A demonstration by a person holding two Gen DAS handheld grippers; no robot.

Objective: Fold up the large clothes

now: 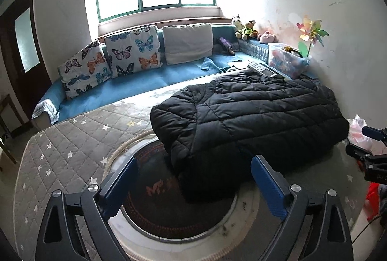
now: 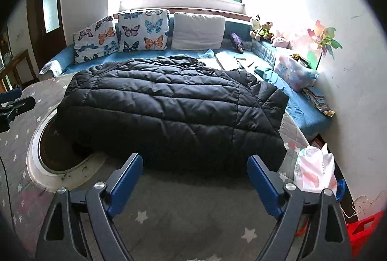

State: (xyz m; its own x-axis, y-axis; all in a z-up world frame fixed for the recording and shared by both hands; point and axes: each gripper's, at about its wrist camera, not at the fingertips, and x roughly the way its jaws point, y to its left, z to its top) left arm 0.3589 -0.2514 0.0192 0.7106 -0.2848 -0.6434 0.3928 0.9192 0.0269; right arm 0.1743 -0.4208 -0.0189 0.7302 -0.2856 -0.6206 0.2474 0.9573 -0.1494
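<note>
A black quilted puffer jacket (image 1: 241,115) lies folded in a thick block on a grey star-patterned mat (image 1: 72,140); it also shows in the right wrist view (image 2: 169,111). Its near left corner overlaps a round dark tray with a white rim (image 1: 169,212). My left gripper (image 1: 193,178) is open and empty, just short of the jacket's near left corner. My right gripper (image 2: 194,176) is open and empty, just short of the jacket's near edge. The right gripper shows at the right edge of the left view (image 1: 370,157).
A blue sofa (image 1: 145,84) with butterfly cushions (image 1: 135,50) runs behind the mat under a window. A clear storage box (image 1: 287,60), plush toys (image 1: 246,28) and a pinwheel stand at the right wall. A white plastic bag (image 2: 314,169) and a red crate (image 2: 362,229) sit at the right.
</note>
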